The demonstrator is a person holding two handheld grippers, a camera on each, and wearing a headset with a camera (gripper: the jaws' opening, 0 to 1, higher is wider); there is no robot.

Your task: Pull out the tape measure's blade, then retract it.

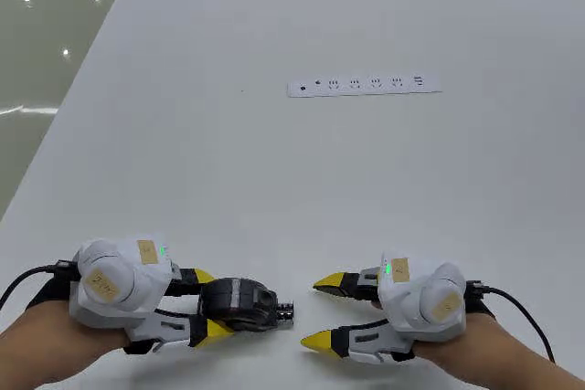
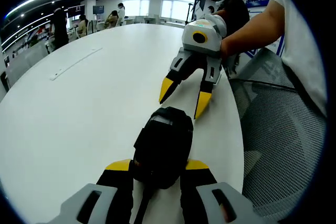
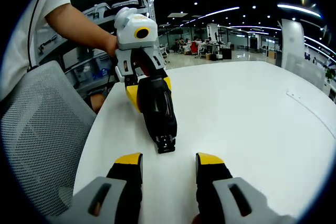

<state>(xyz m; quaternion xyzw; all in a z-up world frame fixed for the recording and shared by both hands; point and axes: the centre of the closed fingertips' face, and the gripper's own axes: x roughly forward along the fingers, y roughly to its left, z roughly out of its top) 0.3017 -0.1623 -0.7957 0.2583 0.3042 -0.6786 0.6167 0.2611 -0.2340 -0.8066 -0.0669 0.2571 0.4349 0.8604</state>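
My left tongs (image 1: pixel 210 303) are clamped on the tape measure (image 1: pixel 239 304), low on the table (image 1: pixel 274 180); my right tongs (image 1: pixel 320 312) stand apart just beside its blade tip (image 1: pixel 285 312). I'd pinch that tip squarely, then pull straight away from the tape measure

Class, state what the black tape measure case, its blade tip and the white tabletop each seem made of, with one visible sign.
Black tape measure case: probably moulded plastic, semi-matt; soft highlights on rounded edges. Blade tip: possibly metal; too small and dark to confirm. White tabletop: smooth laminate or painted board, satin; even sheen, no grain.
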